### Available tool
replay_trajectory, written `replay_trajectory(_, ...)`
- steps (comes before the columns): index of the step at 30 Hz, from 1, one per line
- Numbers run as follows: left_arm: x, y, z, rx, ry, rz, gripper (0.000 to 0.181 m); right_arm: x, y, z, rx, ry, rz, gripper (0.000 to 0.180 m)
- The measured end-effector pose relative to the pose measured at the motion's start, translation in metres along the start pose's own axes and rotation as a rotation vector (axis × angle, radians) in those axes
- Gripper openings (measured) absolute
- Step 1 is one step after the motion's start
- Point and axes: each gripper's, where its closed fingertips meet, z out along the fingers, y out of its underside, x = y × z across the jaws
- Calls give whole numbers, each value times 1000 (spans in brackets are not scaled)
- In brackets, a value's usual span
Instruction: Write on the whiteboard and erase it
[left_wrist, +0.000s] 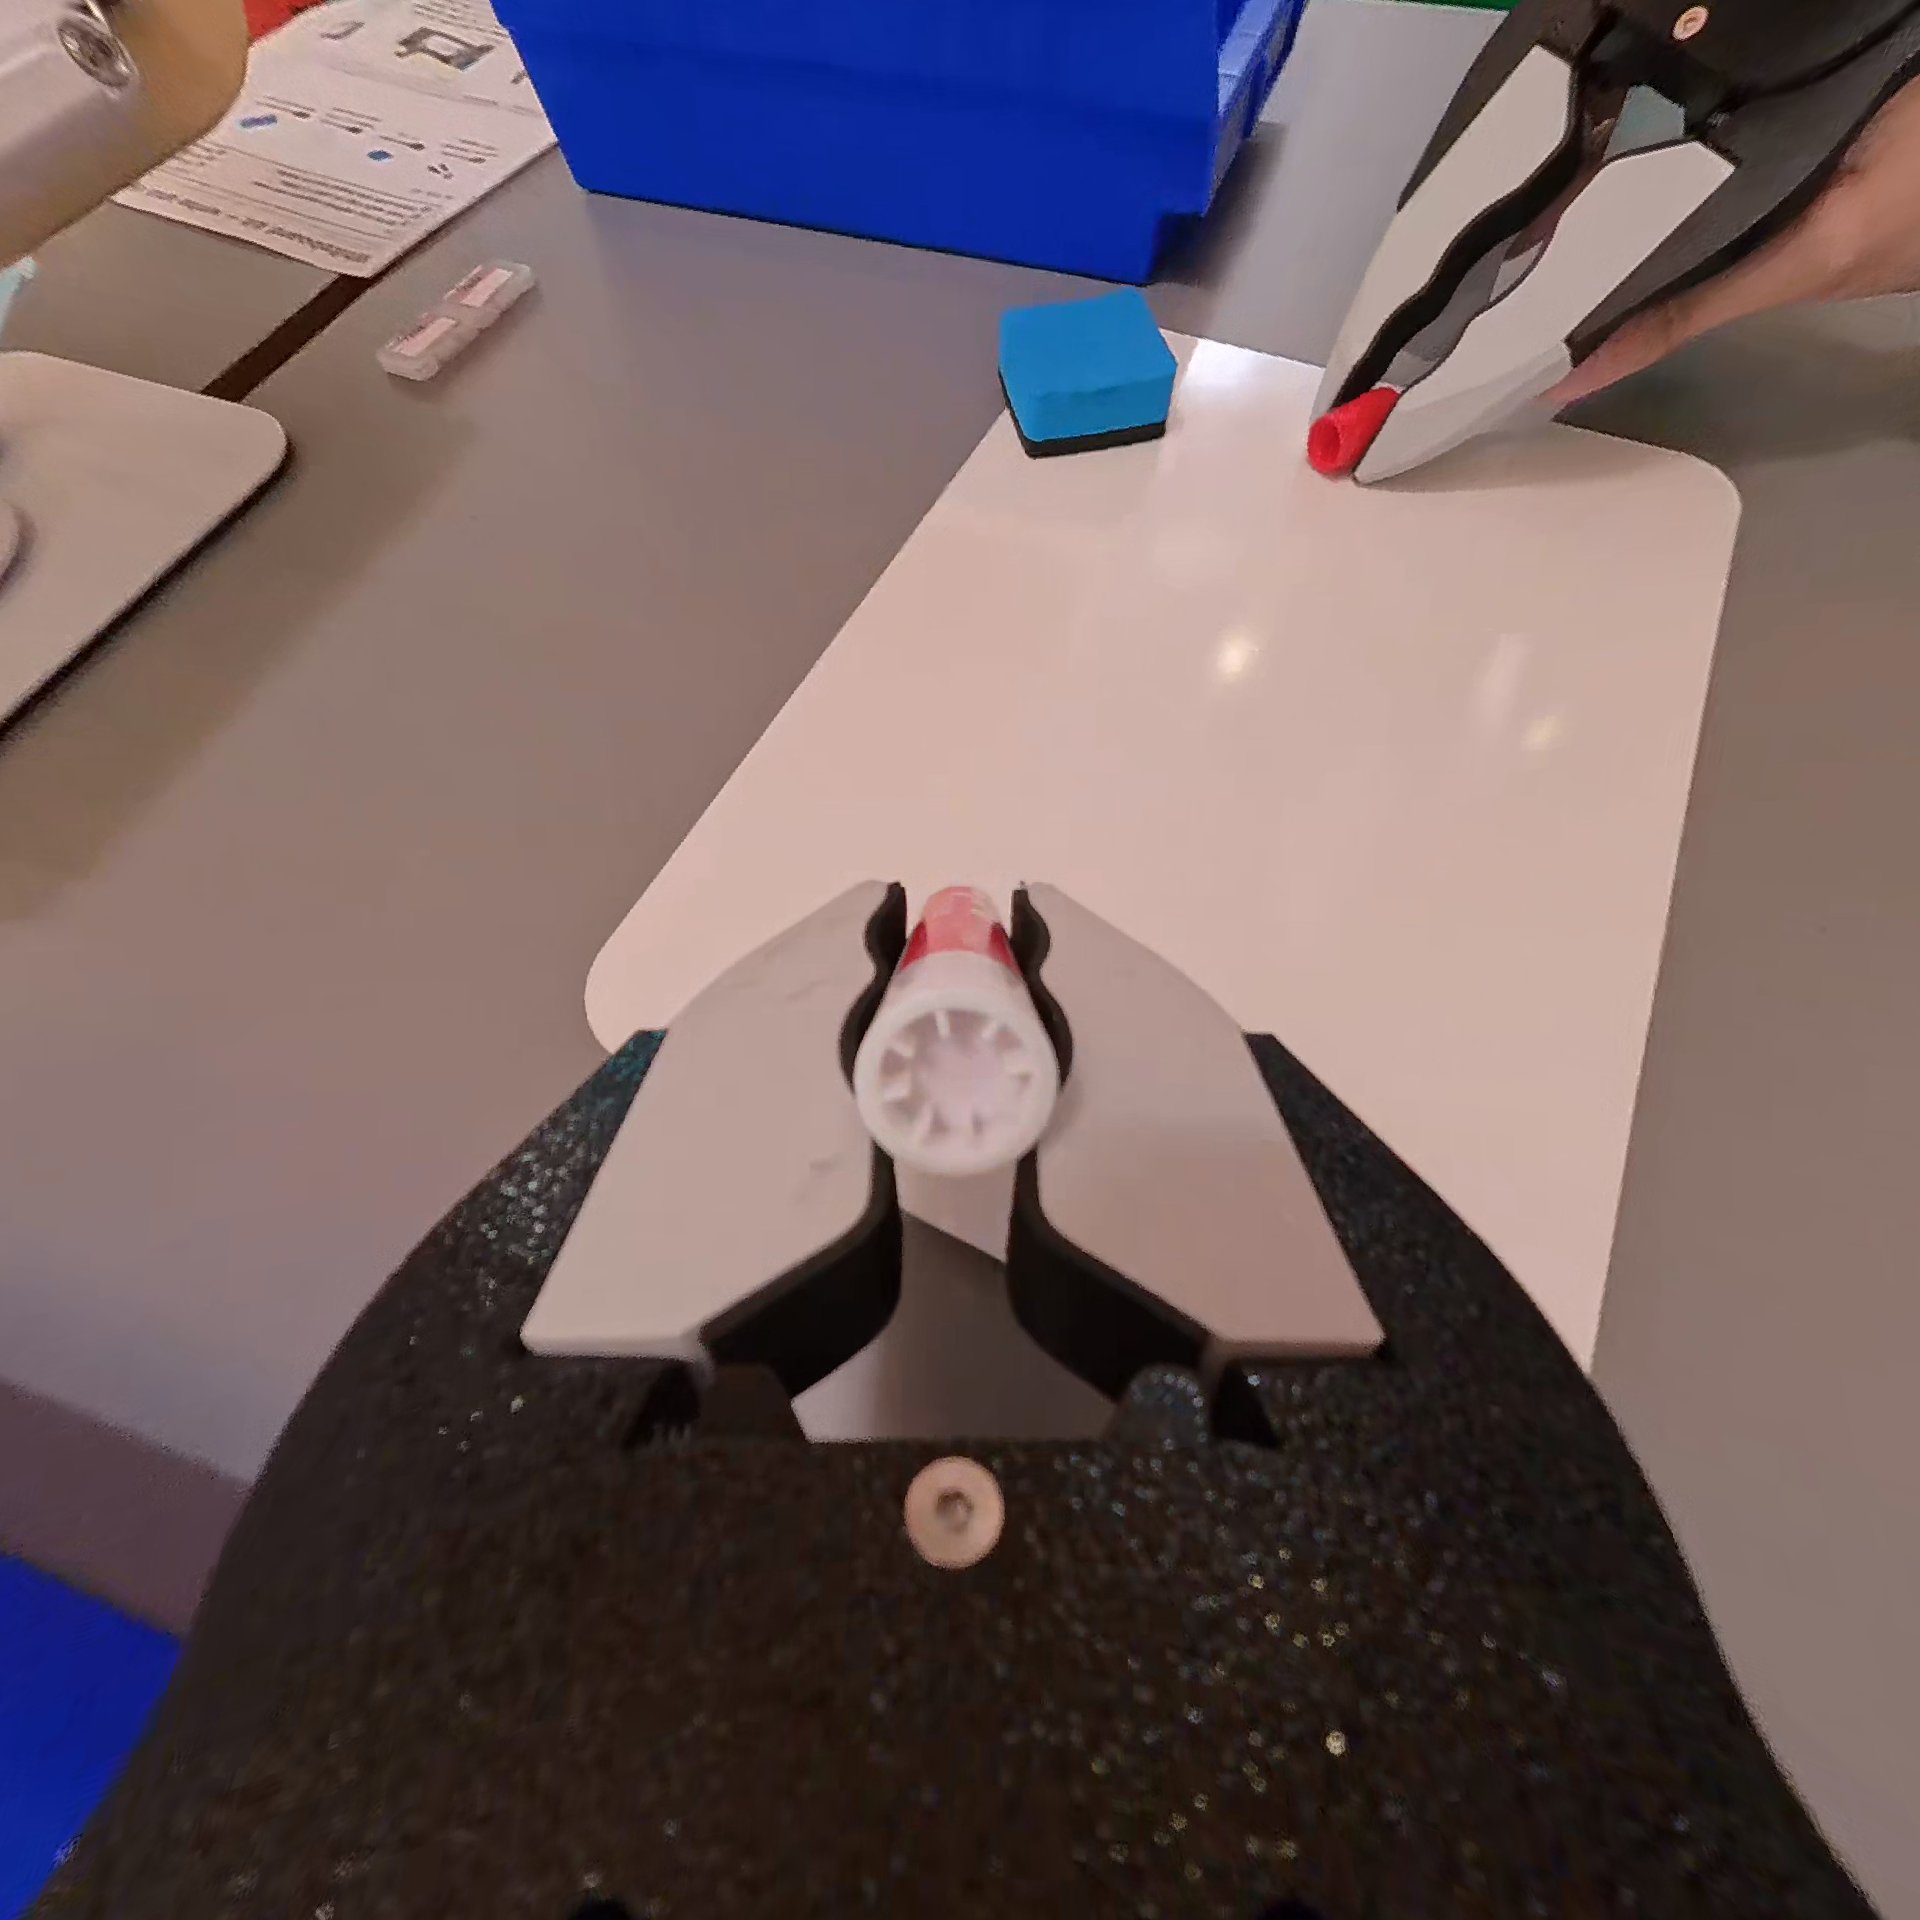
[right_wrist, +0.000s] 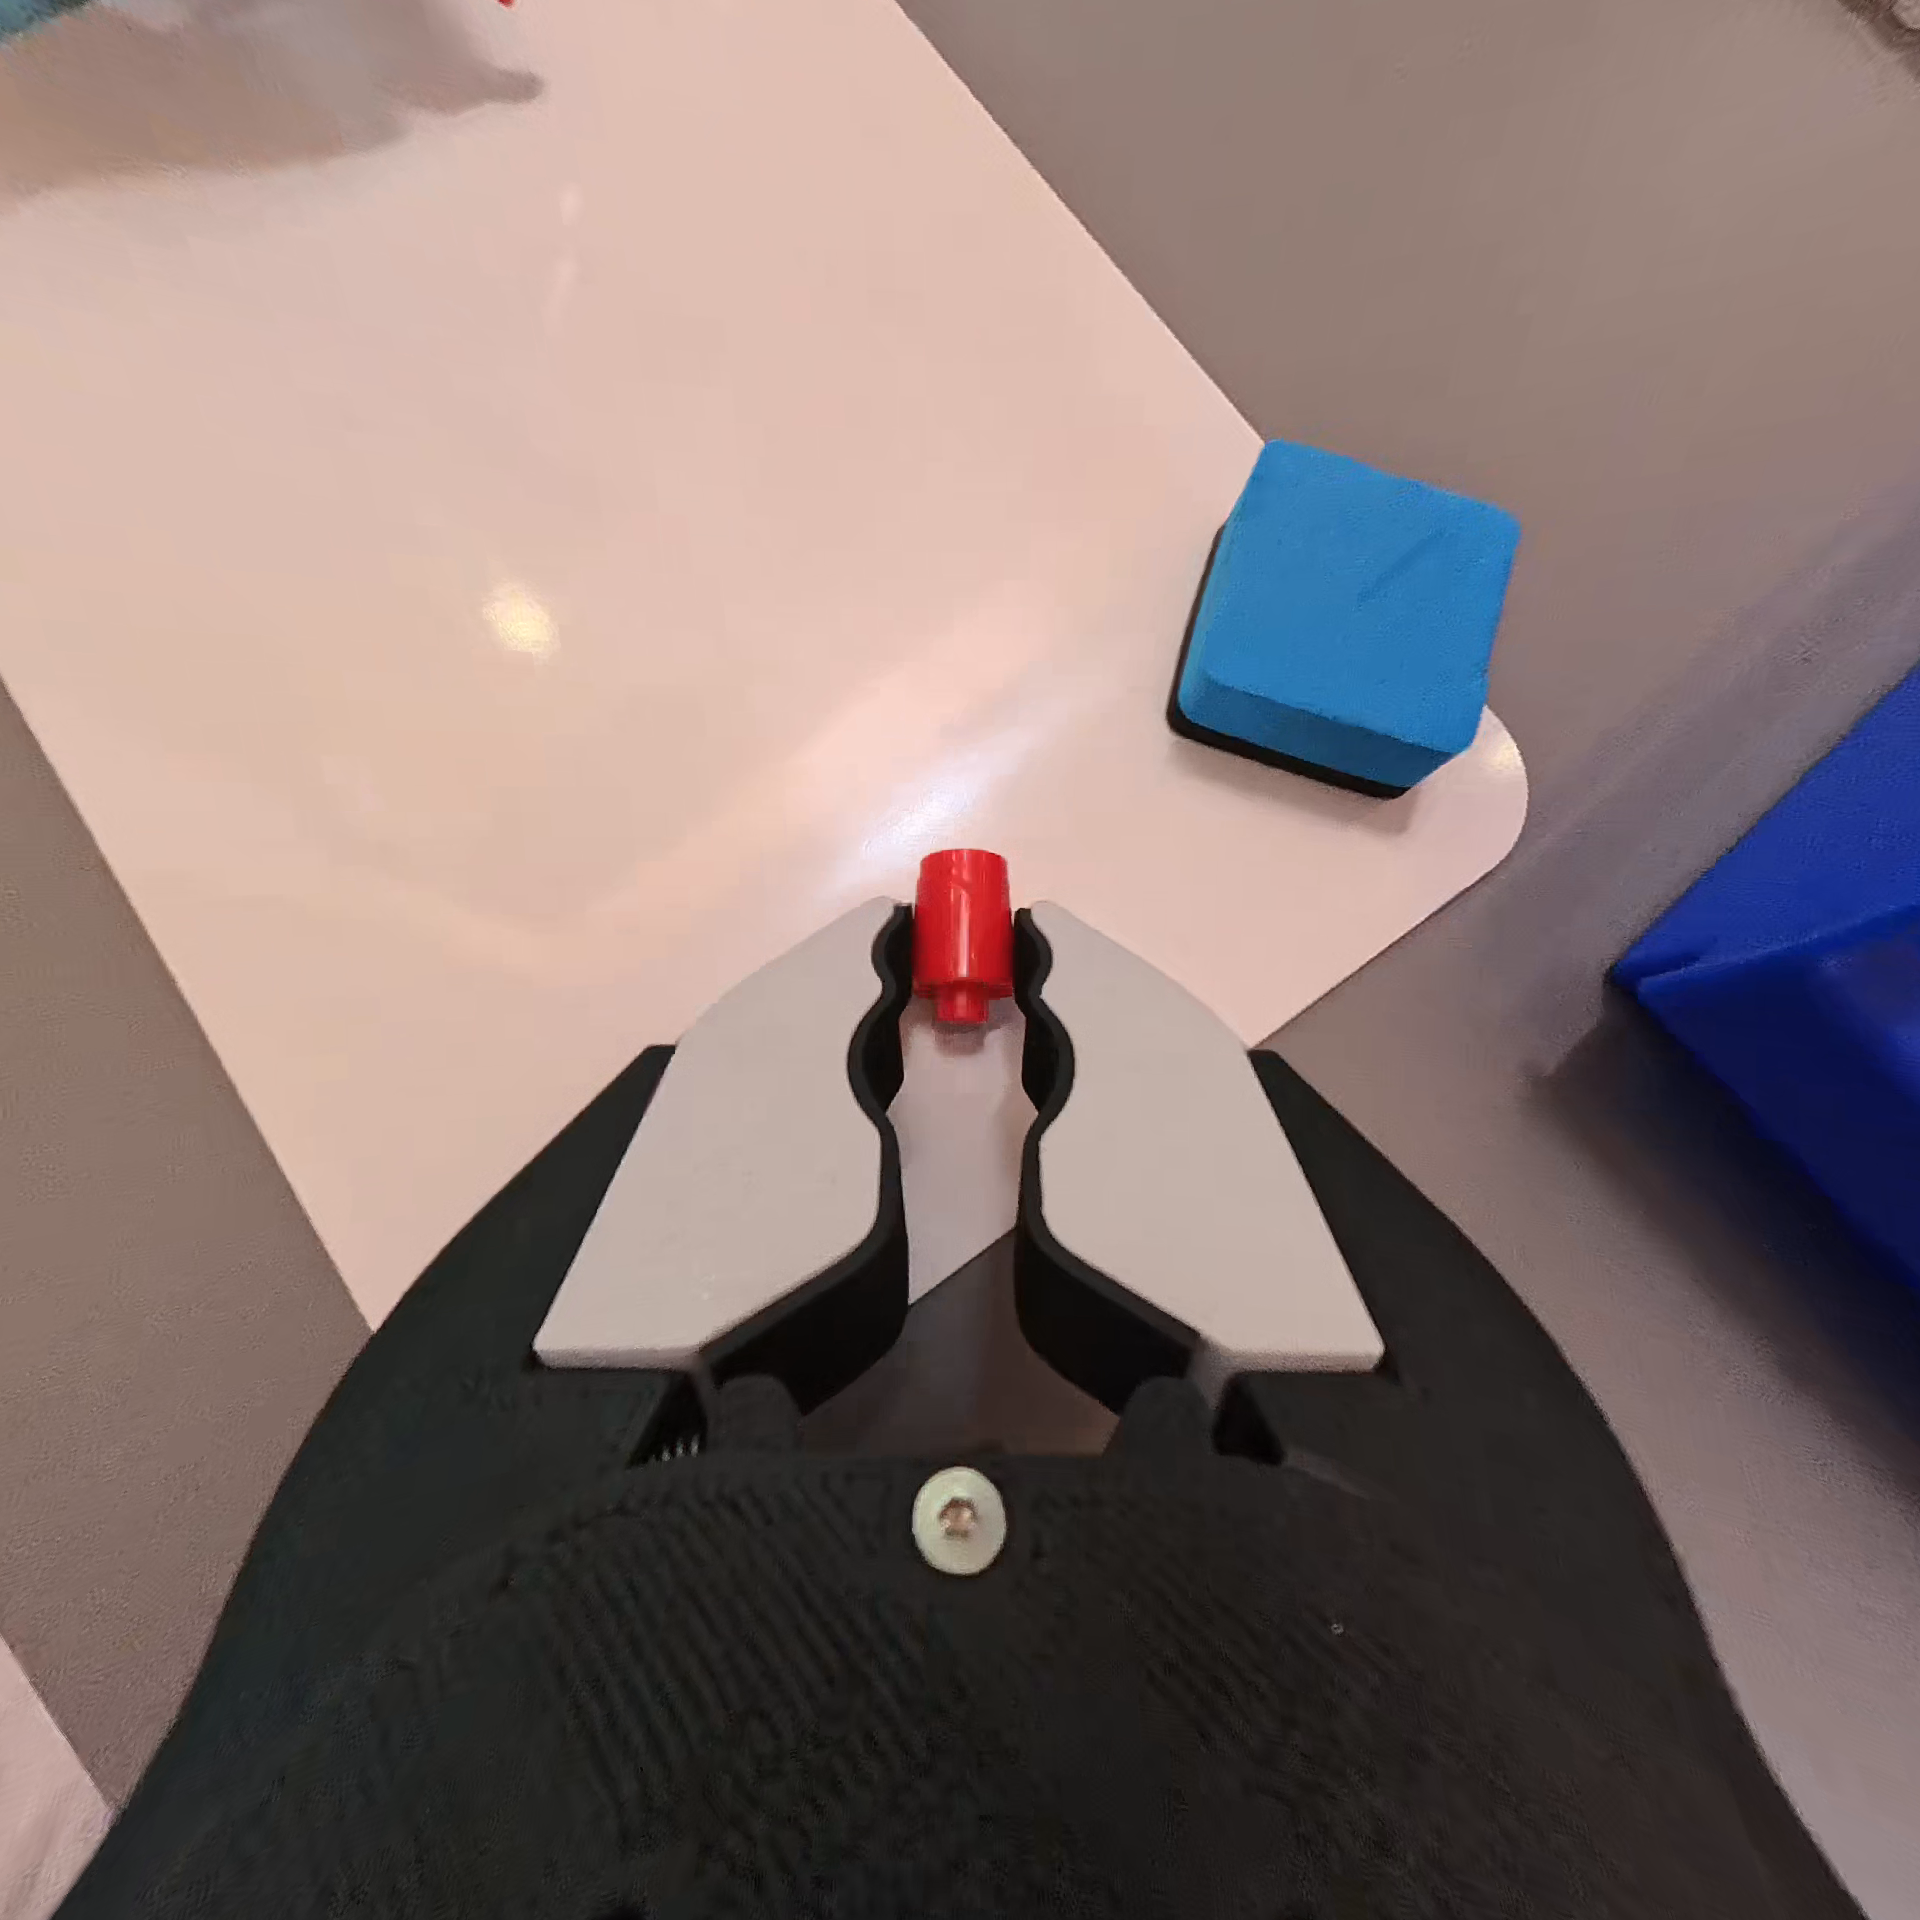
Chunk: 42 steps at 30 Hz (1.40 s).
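Observation:
A blank white whiteboard (left_wrist: 1299, 727) lies on the grey table; it also shows in the right wrist view (right_wrist: 520, 468). My left gripper (left_wrist: 958, 904) is shut on a white marker with a red band (left_wrist: 956, 1049), pointed down at the board's near corner. My right gripper (right_wrist: 961, 914) is shut on the marker's red cap (right_wrist: 961, 935) and holds it just over the board's far end; it shows in the left wrist view (left_wrist: 1351, 457) with the cap (left_wrist: 1345, 428). A blue eraser with a black base (left_wrist: 1086, 369) sits on the board's far corner, also in the right wrist view (right_wrist: 1351, 623).
A large blue bin (left_wrist: 883, 114) stands behind the board, its corner at the right (right_wrist: 1797, 987). A printed sheet (left_wrist: 353, 135) and a small clear case (left_wrist: 457, 317) lie at the far left. Another white board (left_wrist: 114, 509) lies at the left. A hand (left_wrist: 1849, 239) holds the right gripper.

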Motion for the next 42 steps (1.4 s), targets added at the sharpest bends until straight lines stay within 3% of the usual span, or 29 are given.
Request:
replay_trajectory(4, -2, -1, 3, -9, -3, 5, 19, 0, -4, 1, 80, -67, 79, 19)
replay_trajectory(11, -4, 2, 10, -14, 20, -45, 19, 0, -3, 1, 80, -66, 80, 19)
replay_trajectory(21, -2, 5, 15, -64, -5, 28, 19, 0, -3, 2, 80, -66, 80, 19)
replay_trajectory(32, -10, 19, -7, -136, -85, 55, 19, 0, -3, 1, 79, -66, 80, 19)
replay_trajectory(42, 16, 26, -22, -147, -52, 32, 19, 0, -4, 1, 79, -67, 80, 19)
